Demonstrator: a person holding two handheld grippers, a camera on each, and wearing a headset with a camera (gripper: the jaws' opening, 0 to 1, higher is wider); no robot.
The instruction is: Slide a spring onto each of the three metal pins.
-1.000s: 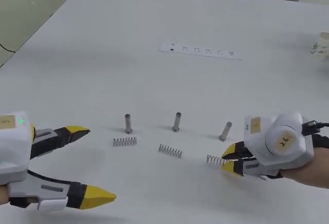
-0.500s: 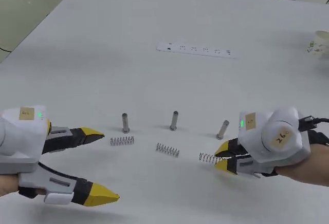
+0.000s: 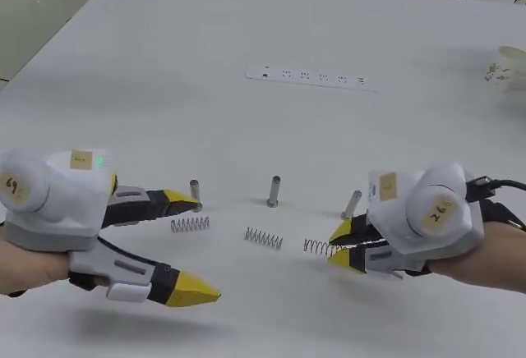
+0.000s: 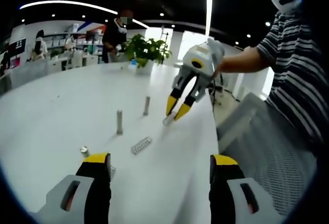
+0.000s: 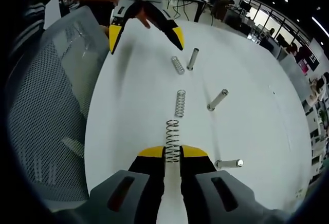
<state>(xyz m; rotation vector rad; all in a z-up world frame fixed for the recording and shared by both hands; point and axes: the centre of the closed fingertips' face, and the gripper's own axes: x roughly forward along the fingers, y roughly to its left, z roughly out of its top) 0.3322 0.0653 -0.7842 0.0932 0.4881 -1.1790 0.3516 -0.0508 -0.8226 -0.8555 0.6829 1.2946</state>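
Wire spring (image 5: 172,131) juts forward along right tool (image 5: 172,153); seemingly level.

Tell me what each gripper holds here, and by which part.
The right gripper pinches a spring by one end, the rest poking out ahead of the jaws. The left gripper is open and holds nothing.
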